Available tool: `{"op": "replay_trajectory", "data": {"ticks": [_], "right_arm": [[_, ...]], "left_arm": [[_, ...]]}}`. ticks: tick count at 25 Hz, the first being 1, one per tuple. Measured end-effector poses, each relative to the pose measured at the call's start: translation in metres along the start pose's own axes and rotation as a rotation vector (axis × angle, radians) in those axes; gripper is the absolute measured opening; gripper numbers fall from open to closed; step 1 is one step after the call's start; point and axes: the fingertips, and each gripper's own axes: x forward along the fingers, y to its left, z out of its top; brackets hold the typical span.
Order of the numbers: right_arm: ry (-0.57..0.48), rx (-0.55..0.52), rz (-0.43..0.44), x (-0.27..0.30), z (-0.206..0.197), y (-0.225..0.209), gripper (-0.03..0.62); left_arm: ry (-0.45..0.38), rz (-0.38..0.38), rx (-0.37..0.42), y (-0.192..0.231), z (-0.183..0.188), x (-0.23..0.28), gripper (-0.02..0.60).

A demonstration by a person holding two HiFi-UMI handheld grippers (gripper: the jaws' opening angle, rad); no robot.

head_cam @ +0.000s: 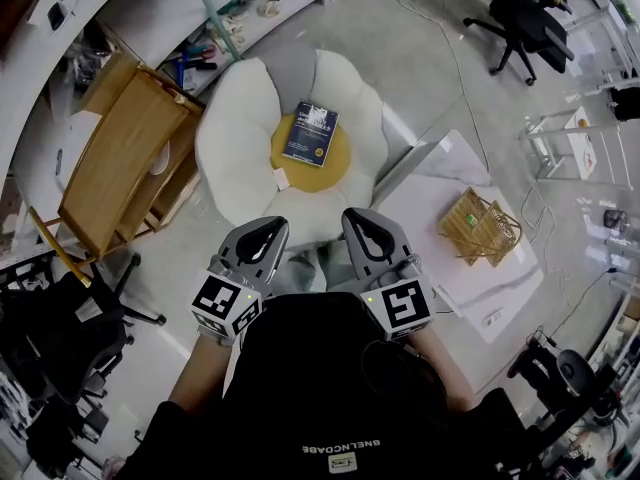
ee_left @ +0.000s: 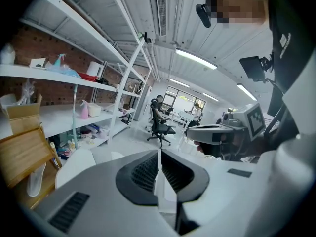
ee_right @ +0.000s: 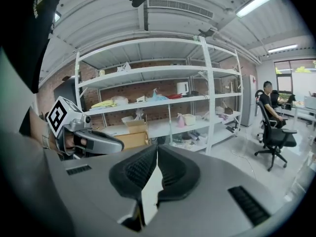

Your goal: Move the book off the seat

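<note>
The left tool (head_cam: 268,230) and right tool (head_cam: 358,220) sit pinched closed, empty; unopened, they may only shove the book (head_cam: 310,134) across the seat (head_cam: 232,118).

Little legible txt. The book (head_cam: 310,133) on the flower-shaped seat cushion (head_cam: 240,138) has white title lines on a dark blue cover, too small to read. The person's black shirt (head_cam: 340,368) has one row of white caps near the bottom of head view, approx. "BNELNCDABE", not certain, w/ a small logo (head_cam: 343,462) under it. The marker cubes (head_cam: 225,306) on the left gripper (head_cam: 268,226) & right gripper (head_cam: 360,218) show black-and-white square codes, no letters or nos.
</note>
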Motion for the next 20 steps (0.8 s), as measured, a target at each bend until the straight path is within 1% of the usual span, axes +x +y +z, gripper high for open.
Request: {"op": "replay_trajectory", "data": {"ticks": [5,9,14,16,20], "right_arm": [[0.042,0.094,-0.006,0.018,-0.030,-0.022,0.014],[0.067,0.164,-0.004,0.032,-0.065,-0.043,0.014],[0.115,0.251,-0.013,0.049,-0.121,-0.059,0.014],[0.125,0.266,-0.002,0.058,-0.141,-0.061,0.014],[0.154,0.278,0.003,0.071,-0.182,-0.067,0.014]], "left_arm": [[0.083,0.022,-0.046,0.015,-0.030,0.025,0.005],[0.137,0.049,-0.066,0.029,-0.055,0.046,0.005],[0.198,0.107,-0.113,0.047,-0.095,0.062,0.006],[0.212,0.116,-0.131,0.052,-0.111,0.066,0.008],[0.225,0.122,-0.142,0.061,-0.143,0.080,0.008]]}}
